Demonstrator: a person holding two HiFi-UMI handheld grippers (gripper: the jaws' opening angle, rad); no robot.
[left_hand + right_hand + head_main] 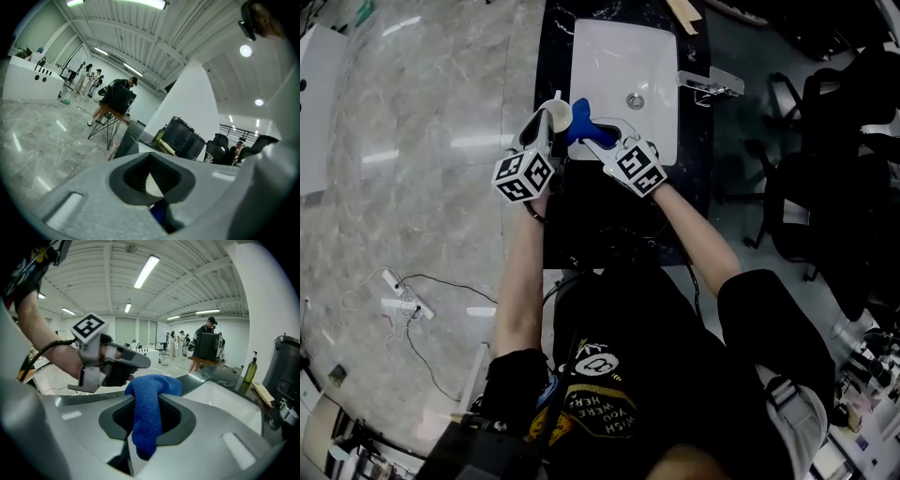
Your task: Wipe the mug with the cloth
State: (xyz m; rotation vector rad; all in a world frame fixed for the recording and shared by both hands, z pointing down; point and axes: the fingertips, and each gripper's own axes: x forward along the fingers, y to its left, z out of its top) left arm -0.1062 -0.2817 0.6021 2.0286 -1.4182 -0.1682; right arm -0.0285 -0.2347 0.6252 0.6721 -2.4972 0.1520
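In the head view my left gripper (pixel 546 127) is shut on a white mug (pixel 557 114), holding it over the near left corner of the sink. A blue cloth (pixel 585 131) reaches from the mug to my right gripper (pixel 606 146), which is shut on it. In the right gripper view the cloth (pixel 145 420) hangs pinched between the jaws, and its upper end bunches against the left gripper (pixel 115 365). In the left gripper view a white piece of the mug (pixel 151 183) sits between the closed jaws, with a bit of blue cloth (pixel 158 213) below it.
The white sink basin (pixel 623 47) with its drain (pixel 635 99) is set in a black counter (pixel 553 56); a faucet (pixel 710 84) stands at its right. Black office chairs (pixel 834 187) are to the right. Cables and a power strip (pixel 398 305) lie on the floor at left.
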